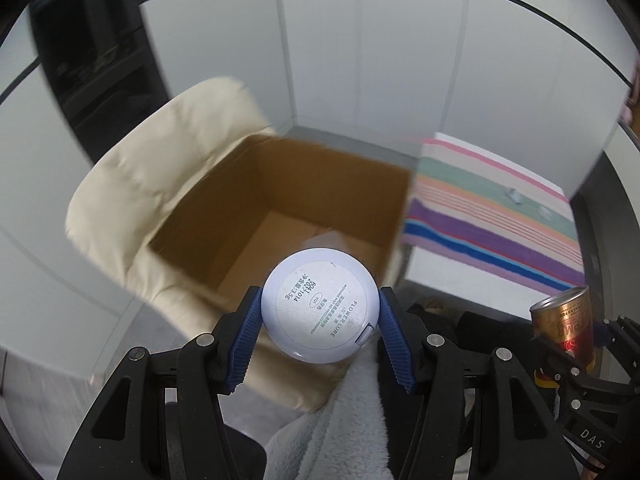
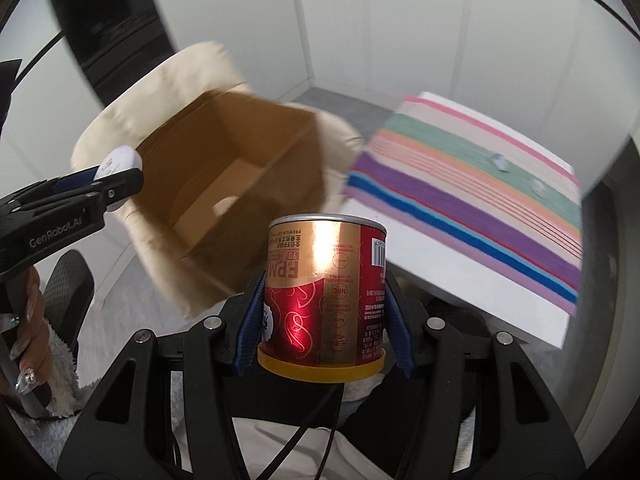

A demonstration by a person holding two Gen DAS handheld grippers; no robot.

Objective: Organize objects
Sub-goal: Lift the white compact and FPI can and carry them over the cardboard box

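Pale grey panelled walls (image 1: pixel 360 60) with thin vertical seams meeting at corner. Grey floor (image 2: pixel 344 100) at wall foot. Tall black shelving unit (image 1: pixel 100 52) far left, blurred. Cream fabric-covered chair (image 1: pixel 132 184) centre-left. White table (image 2: pixel 460 280) right, draped with multicoloured striped cloth (image 2: pixel 472 184). Black mesh office chair (image 2: pixel 66 292) lower left. Even, soft light.

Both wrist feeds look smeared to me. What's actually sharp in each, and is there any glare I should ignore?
Left wrist view: the round compact in the left gripper is sharp, its print readable; the cardboard box and striped cloth are motion-blurred. Right wrist view: the can in the right gripper is sharp, with a bright glare band down its gold-and-red side; the background smears, and straight edges bow from the fisheye.
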